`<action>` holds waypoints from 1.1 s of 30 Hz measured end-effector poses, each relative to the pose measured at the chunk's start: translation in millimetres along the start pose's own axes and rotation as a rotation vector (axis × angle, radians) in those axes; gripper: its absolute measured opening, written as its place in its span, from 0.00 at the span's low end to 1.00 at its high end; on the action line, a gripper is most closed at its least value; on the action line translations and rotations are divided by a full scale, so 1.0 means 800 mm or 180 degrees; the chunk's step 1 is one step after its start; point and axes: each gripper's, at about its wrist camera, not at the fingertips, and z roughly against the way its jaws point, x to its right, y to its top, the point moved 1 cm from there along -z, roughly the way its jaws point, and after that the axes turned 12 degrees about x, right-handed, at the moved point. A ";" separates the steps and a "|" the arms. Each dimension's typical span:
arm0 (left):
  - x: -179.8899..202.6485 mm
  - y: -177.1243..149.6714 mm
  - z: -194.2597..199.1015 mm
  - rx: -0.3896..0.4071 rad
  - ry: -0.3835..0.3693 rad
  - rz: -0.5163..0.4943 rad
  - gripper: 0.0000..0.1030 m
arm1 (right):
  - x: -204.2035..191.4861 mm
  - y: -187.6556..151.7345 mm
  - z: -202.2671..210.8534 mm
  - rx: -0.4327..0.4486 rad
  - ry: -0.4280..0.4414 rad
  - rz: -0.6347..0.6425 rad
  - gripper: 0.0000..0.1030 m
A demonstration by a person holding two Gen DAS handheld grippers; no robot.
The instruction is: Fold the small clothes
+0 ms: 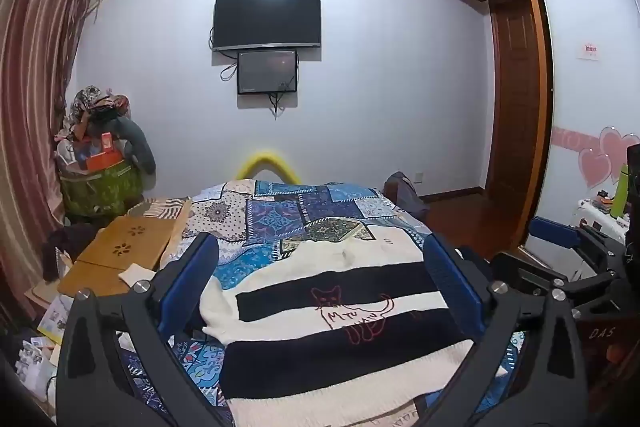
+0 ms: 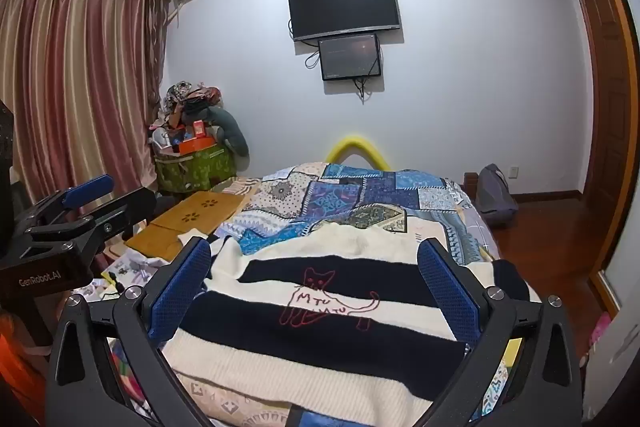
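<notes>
On the left, a wooden board lies at the side of the bed. The left gripper is wide open and holds nothing, and the striped sweater with a red cat drawn on it lies flat on the bed under it. The right gripper is wide open too, empty, just above the same sweater.

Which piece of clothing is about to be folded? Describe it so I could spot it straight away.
Look at the bed with the blue patchwork cover, below the television on the wall. Spread flat on its near end lies a knitted sweater in broad cream and black stripes. A cat outlined in red thread on its middle marks it out.
</notes>
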 end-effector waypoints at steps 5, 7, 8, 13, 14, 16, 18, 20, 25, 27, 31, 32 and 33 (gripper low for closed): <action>0.004 0.000 0.002 -0.0032 -0.0004 0.0040 1.00 | 0.000 0.000 0.001 -0.0001 0.0005 0.0003 1.00; -0.005 0.005 -0.004 -0.0040 -0.0014 0.0066 1.00 | 0.002 0.000 0.000 -0.0014 0.0004 0.0021 1.00; -0.005 0.005 -0.004 -0.0046 -0.0015 0.0075 1.00 | 0.003 0.000 0.000 -0.0012 0.0002 0.0018 1.00; -0.004 0.003 -0.002 -0.0068 -0.0031 0.0080 1.00 | 0.000 -0.002 -0.002 -0.0013 -0.0012 0.0028 1.00; -0.003 0.003 -0.002 -0.0070 -0.0036 0.0079 1.00 | 0.000 -0.002 -0.001 -0.0013 -0.0014 0.0027 1.00; -0.002 0.002 -0.002 -0.0084 -0.0042 0.0078 1.00 | 0.004 0.000 -0.001 -0.0015 -0.0025 0.0007 1.00; -0.005 0.001 -0.006 -0.0106 -0.0053 0.0096 1.00 | 0.004 0.000 -0.002 -0.0020 -0.0027 -0.0004 1.00; -0.005 0.000 -0.005 -0.0114 -0.0059 0.0092 1.00 | 0.004 0.000 -0.002 -0.0021 -0.0029 -0.0008 1.00; -0.003 -0.003 -0.007 -0.0102 -0.0060 0.0090 1.00 | 0.005 0.000 -0.002 -0.0016 -0.0030 -0.0013 1.00; -0.002 -0.003 -0.007 -0.0104 -0.0068 0.0075 1.00 | 0.006 0.000 -0.002 -0.0015 -0.0030 -0.0012 1.00; 0.000 -0.004 -0.005 -0.0101 -0.0070 0.0036 1.00 | 0.006 0.001 -0.002 -0.0011 -0.0032 -0.0013 1.00; 0.001 -0.004 -0.006 -0.0104 -0.0074 0.0034 1.00 | 0.007 0.001 -0.002 -0.0011 -0.0031 -0.0015 1.00; 0.002 -0.005 -0.006 -0.0106 -0.0082 0.0033 1.00 | 0.007 0.001 -0.002 -0.0013 -0.0030 -0.0015 1.00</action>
